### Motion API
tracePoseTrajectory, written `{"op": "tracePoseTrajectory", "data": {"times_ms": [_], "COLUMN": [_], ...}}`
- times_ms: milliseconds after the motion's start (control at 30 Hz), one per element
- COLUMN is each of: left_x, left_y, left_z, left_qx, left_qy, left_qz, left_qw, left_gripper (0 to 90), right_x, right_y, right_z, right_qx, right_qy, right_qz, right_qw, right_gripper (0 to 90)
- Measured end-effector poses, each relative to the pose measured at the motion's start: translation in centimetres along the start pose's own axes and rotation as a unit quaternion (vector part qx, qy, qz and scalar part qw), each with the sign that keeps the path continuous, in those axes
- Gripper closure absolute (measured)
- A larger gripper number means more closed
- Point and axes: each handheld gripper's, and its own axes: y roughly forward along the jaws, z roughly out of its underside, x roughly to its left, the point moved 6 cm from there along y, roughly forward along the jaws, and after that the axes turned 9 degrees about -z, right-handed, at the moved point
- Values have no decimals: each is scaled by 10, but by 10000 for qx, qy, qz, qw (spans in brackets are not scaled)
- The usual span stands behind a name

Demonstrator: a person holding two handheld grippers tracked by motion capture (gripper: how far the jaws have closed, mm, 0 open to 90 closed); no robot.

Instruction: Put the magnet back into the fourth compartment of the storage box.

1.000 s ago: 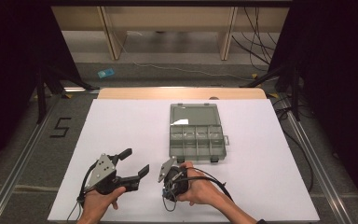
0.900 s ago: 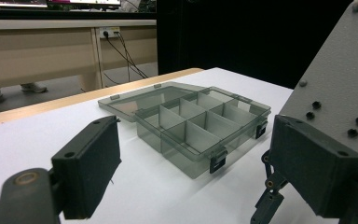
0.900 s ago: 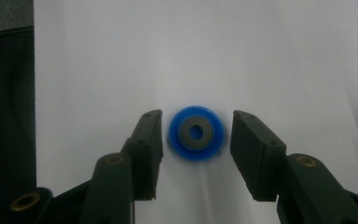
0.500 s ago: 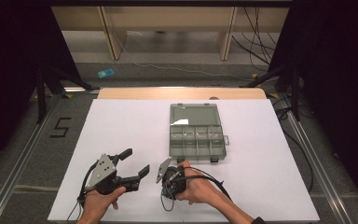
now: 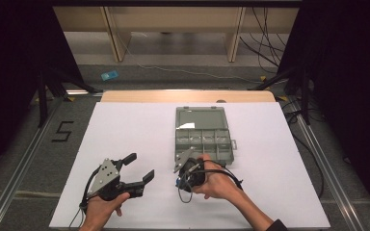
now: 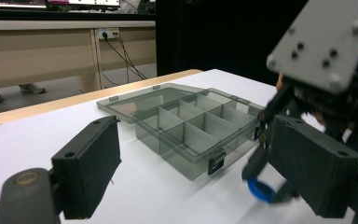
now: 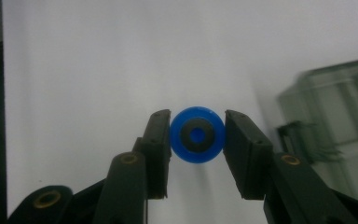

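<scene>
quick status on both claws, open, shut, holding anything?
Left claw: open, holding nothing, resting on the white table.
Right claw: shut on the blue ring, beside the open grey organiser box.

Small blue item (image 5: 109, 75), perhaps tape, on floor (image 5: 139, 77).

blurred: organizer box (image 7: 335, 126) | cut off: box's right side

A lab recording bay, by every sign.
A white-topped table (image 5: 139, 130) is hemmed left and right by black curtains (image 5: 14, 72); aluminium rails (image 5: 17, 180) are laid on the grey floor, a "5" (image 5: 62, 131) is taped at left, and cables (image 5: 270, 33) are trailed beyond, far right.
</scene>
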Motion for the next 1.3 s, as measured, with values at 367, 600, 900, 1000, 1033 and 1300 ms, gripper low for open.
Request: {"op": "tracePoseTrajectory", "data": {"times_ms": [367, 600, 900, 1000, 1033, 1300], "left_x": [0, -1, -1, -1, -1, -1], "left_y": [0, 0, 0, 0, 0, 0], "left_z": [0, 1, 1, 1, 1, 2], "left_qx": [3, 12, 12, 15, 16, 37], "left_qy": [-24, -42, -26, -17, -14, -56], "left_qz": [8, 16, 24, 26, 26, 14], "left_qw": [10000, 10000, 10000, 10000, 10000, 10000], "left_gripper": [162, 163, 163, 163, 163, 163], "right_x": [-45, -65, -83, -89, -93, -106], "right_y": [-59, -78, -88, -89, -91, -94], "right_z": [18, 30, 40, 42, 42, 43], "right_qx": [-635, -806, -825, -901, -920, -938], "right_qy": [494, 797, 970, 1046, 1052, 1125], "right_qz": [770, 1058, 1216, 1299, 1348, 1466], "right_qw": [9938, 9879, 9844, 9819, 9810, 9783], "right_gripper": [628, 628, 627, 627, 628, 627]}}
